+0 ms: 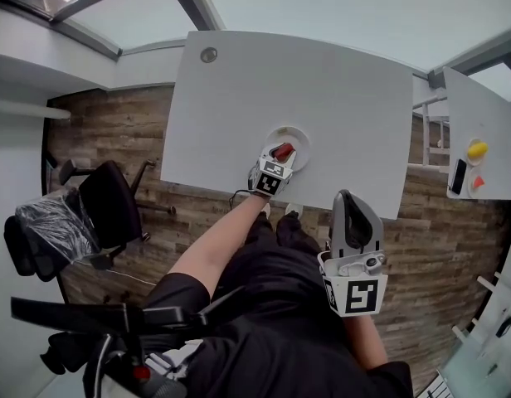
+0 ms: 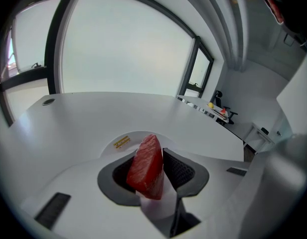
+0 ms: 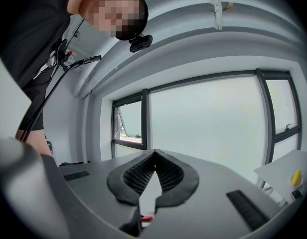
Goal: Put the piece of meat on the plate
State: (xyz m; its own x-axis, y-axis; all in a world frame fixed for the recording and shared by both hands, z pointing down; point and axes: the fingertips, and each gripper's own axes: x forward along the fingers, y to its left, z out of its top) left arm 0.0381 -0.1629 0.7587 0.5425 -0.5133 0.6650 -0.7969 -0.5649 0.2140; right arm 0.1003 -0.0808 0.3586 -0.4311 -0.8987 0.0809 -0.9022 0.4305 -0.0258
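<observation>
The red piece of meat (image 2: pixel 146 166) stands on end between the jaws of my left gripper (image 2: pixel 156 159), leaning on the left pad (image 2: pixel 118 176). A thin dark gap shows at the right pad (image 2: pixel 179 171), so the jaws stand slightly open around it. Under it lies the white plate (image 2: pixel 143 136) with a yellow sticker. From the head view, the left gripper (image 1: pixel 280 157) reaches over the plate (image 1: pixel 300 133) near the table's front edge, with the meat (image 1: pixel 282 150) at its tip. My right gripper (image 1: pixel 352 197) is off the table, level, shut and empty (image 3: pixel 154 156).
The white table (image 1: pixel 322 81) has a round grommet (image 1: pixel 208 55) at its far left corner. A black office chair (image 1: pixel 106 206) stands to the left. A second table (image 1: pixel 488 106) at the right carries a yellow thing (image 1: pixel 477 149), a red thing and a dark flat object.
</observation>
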